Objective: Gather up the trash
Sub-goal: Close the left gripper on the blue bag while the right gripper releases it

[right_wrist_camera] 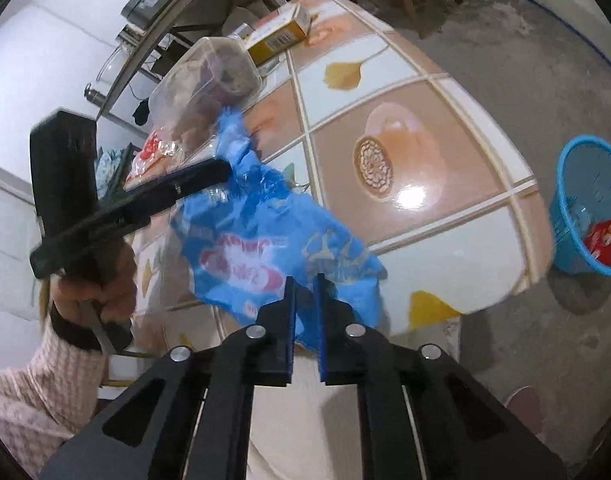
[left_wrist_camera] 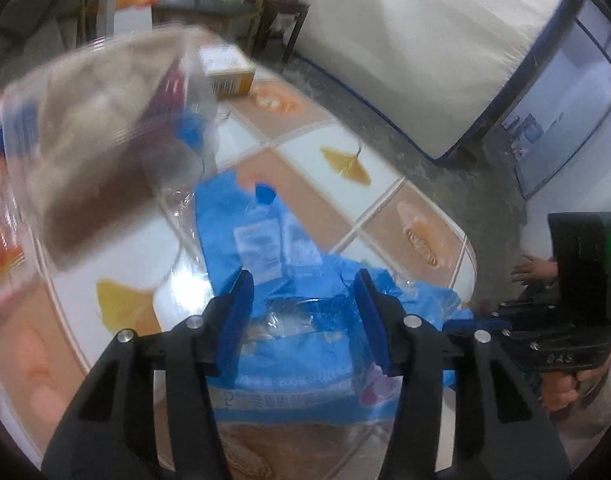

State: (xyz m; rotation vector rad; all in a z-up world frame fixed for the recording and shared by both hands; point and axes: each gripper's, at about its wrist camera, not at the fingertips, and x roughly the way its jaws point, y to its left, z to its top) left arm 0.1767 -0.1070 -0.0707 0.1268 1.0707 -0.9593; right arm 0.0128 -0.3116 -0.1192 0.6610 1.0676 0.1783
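A glossy tabletop (right_wrist_camera: 425, 128) tiled in peach and white with yellow ginkgo leaves stands on grey concrete floor (right_wrist_camera: 545, 360); a blue mesh plastic basket (right_wrist_camera: 585, 208) sits beside it; the right gripper (right_wrist_camera: 304, 280) pinches the crumpled blue plastic wrapper (right_wrist_camera: 257, 248) at the table edge; the left gripper (left_wrist_camera: 305, 284) stands half open over it.

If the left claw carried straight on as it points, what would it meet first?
Most likely the blue bag, which already lies between and ahead of the left claw; the table lies beneath it.

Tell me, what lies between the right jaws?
A fold of the blue plastic bag sits pinched in the right gripper, shown in the right wrist view.
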